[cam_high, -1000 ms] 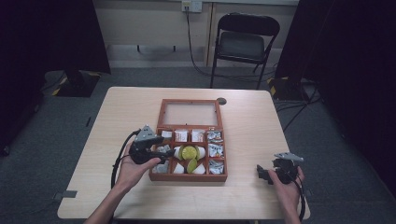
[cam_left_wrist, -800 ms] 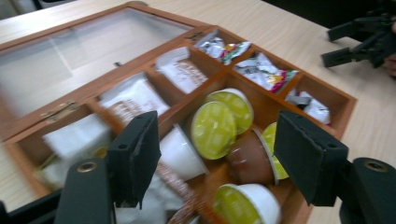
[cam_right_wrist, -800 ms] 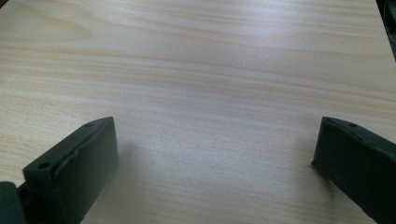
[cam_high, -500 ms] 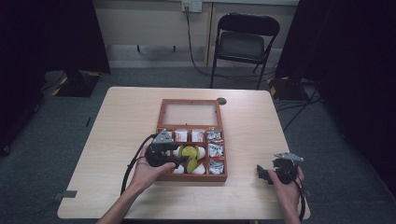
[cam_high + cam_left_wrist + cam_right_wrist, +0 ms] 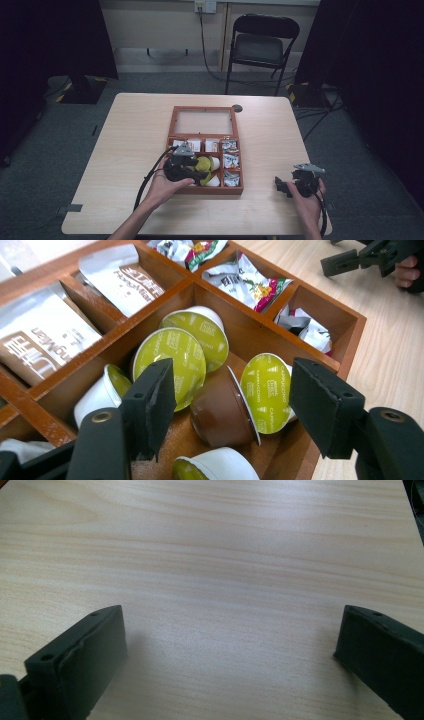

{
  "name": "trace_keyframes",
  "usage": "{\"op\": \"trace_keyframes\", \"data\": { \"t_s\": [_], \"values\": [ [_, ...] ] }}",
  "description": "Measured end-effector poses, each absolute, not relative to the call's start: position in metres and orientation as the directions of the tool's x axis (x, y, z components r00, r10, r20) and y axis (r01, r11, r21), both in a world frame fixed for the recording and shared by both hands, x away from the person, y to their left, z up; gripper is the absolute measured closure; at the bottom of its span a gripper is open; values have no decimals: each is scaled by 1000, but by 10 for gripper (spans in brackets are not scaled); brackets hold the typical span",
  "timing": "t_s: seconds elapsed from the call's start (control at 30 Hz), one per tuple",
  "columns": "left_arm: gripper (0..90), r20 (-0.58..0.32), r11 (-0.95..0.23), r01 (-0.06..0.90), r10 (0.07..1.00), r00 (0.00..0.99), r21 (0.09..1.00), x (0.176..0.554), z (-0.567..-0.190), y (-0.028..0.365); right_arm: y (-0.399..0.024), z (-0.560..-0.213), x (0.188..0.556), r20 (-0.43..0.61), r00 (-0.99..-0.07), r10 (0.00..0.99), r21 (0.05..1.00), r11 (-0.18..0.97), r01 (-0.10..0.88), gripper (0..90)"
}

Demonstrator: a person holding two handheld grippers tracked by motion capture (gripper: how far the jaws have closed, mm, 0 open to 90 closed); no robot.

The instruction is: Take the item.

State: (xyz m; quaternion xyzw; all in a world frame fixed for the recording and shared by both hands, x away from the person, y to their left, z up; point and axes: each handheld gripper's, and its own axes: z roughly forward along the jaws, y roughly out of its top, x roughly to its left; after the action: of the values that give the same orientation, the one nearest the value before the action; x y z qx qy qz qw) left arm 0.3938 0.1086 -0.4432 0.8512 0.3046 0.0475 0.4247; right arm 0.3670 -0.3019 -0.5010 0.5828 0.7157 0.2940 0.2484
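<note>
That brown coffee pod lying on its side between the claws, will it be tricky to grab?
Probably a bit. The brown pod lies tipped on its tapered side, so it may roll or pivot when a jaw nudges it. Its wall looks smooth, so it might slip. It looks small and light, and leans against other pods, which may shift too. The left gripper straddles it, jaws just closing, not yet pressing.

I see the box (image 5: 205, 191) mid-bench (image 5: 125, 150), its lid (image 5: 204, 121) lying open behind it. Pods (image 5: 220, 405) sit in the front-left compartment, sachets (image 5: 194, 145) in the row behind them and packets (image 5: 230, 161) in the right column. My left hand-held gripper (image 5: 232, 407) is over the pods, one pod between its jaws. My right hand-held gripper (image 5: 284, 186) rests on the bench near the front right corner, well apart from the box.
</note>
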Motion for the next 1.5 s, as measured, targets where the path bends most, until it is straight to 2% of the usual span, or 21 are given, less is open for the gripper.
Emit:
{"op": "trace_keyframes", "data": {
  "t_s": [0.63, 0.9, 1.13, 1.5],
  "values": [
    [435, -206, -514, 531, 559, 803, 674, 396, -458, 103, -302, -501, 367, -13, -197, 980, 710, 148, 688, 0],
    [494, -184, -539, 540, 577, 796, 647, 397, -459, 99, -302, -501, 367, -13, -197, 980, 711, 148, 688, 0],
    [483, -184, -555, 567, 597, 781, 609, 400, -461, 95, -302, -501, 367, -13, -197, 980, 710, 148, 688, 0],
    [508, -132, -619, 563, 600, 789, 548, 405, -462, 84, -302, -501, 367, -13, -197, 980, 711, 148, 688, 0]
  ]
}}
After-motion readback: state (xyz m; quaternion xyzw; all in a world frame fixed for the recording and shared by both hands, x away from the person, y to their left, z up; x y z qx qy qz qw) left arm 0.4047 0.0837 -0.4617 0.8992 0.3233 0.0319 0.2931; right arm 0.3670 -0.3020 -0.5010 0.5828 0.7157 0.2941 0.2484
